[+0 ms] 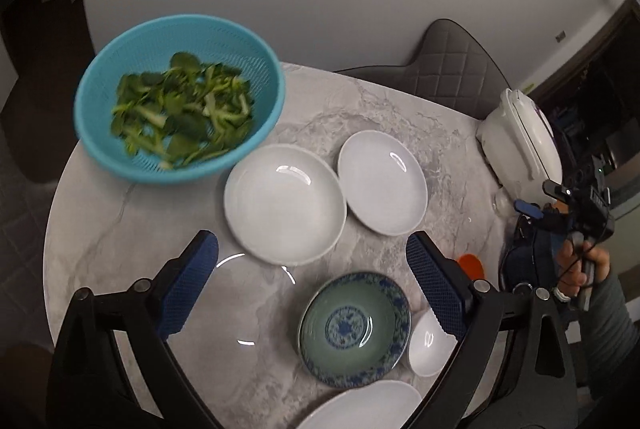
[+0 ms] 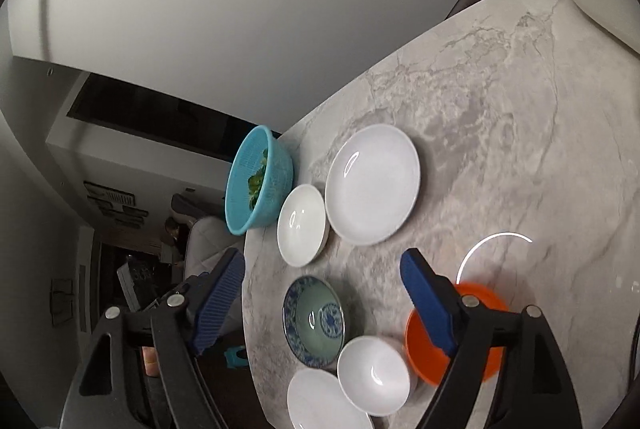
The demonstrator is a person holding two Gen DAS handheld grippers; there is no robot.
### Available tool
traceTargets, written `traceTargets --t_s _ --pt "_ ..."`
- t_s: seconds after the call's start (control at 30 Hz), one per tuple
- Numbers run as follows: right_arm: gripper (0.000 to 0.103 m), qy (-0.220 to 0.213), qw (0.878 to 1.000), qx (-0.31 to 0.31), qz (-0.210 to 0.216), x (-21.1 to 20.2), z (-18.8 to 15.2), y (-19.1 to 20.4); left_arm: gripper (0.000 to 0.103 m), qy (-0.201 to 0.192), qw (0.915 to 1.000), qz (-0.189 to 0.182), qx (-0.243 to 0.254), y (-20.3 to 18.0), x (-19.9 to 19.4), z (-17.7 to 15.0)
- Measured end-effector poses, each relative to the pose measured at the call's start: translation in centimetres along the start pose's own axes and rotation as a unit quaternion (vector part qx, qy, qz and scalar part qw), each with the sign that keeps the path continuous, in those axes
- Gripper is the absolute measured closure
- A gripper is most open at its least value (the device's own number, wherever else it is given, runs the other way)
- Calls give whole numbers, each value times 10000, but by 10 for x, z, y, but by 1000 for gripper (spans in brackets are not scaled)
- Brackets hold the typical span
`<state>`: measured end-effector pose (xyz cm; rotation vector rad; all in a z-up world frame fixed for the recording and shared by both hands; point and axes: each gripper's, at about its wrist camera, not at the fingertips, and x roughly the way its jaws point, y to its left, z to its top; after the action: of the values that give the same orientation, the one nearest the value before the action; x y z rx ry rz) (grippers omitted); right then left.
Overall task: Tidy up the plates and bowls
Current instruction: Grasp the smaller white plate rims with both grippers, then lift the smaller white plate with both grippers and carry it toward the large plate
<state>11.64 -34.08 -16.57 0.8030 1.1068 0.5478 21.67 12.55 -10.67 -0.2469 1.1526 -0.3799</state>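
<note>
A marble table (image 1: 360,109) carries a blue colander (image 1: 180,97) at its far left edge, then two white plates (image 1: 285,203) mid-table and a patterned bowl (image 1: 355,329) near the front edge. Both grippers, left (image 1: 312,289) and right (image 2: 322,297), hover spread wide, holding nothing.

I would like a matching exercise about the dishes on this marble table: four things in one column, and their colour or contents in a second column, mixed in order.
Things:
1. colander
2. patterned bowl
3. small dish under the right gripper's finger
4. large plate

Descriptions:
A. plain white, empty
B. orange
C. light blue, holds green leaves
D. green inside, blue pattern

Pairs: 1-C, 2-D, 3-B, 4-A
</note>
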Motion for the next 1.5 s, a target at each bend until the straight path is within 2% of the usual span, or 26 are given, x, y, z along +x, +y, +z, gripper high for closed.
traceTargets --t_s 0.07,0.1,0.17,0.23,0.27,0.37,0.53,0.73,0.93,1.13,1.17,1.2,1.27,1.43,1.5 --pt "21 139 9996 57 231 16 30 -13 8 355 9992 -80 178 -13 31 35" --pt "21 258 9992 106 279 26 42 -20 8 349 9991 -59 218 -18 45 49" --pt "22 489 9983 226 214 47 61 -35 8 524 9980 -95 331 -26 75 74" --pt "28 713 9970 241 190 67 73 -49 8 714 9967 -94 363 -33 106 90" --pt "31 830 9960 271 170 78 76 -56 10 808 9959 -130 378 -35 120 93" --pt "43 953 9948 327 128 101 80 -72 25 1197 9908 -189 596 -44 162 105" --pt "47 1207 9918 344 243 131 78 -92 26 1755 9794 -156 987 -48 219 111" --pt "47 1474 9878 316 381 149 73 -104 28 1930 9755 -405 974 -38 243 109" --pt "47 1647 9851 315 371 164 71 -108 28 2047 9692 -683 1188 -41 255 107" --pt "47 1701 9847 188 324 174 66 -106 33 2238 9631 -678 1334 -43 265 106" --pt "47 1718 9844 192 328 176 66 -106 35 2304 9615 -696 1328 -42 267 104" --pt "47 1741 9840 187 325 177 66 -106 44 2354 9599 -705 1350 -42 270 102" --pt "47 1762 9838 165 300 181 65 -105 54 2461 9570 -712 1363 -42 275 99" --pt "47 1769 9833 262 351 185 62 -107 59 2556 9547 -804 1295 -43 282 96" --pt "47 1742 9836 288 377 185 62 -109 67 2623 9534 -799 1260 -43 283 96"
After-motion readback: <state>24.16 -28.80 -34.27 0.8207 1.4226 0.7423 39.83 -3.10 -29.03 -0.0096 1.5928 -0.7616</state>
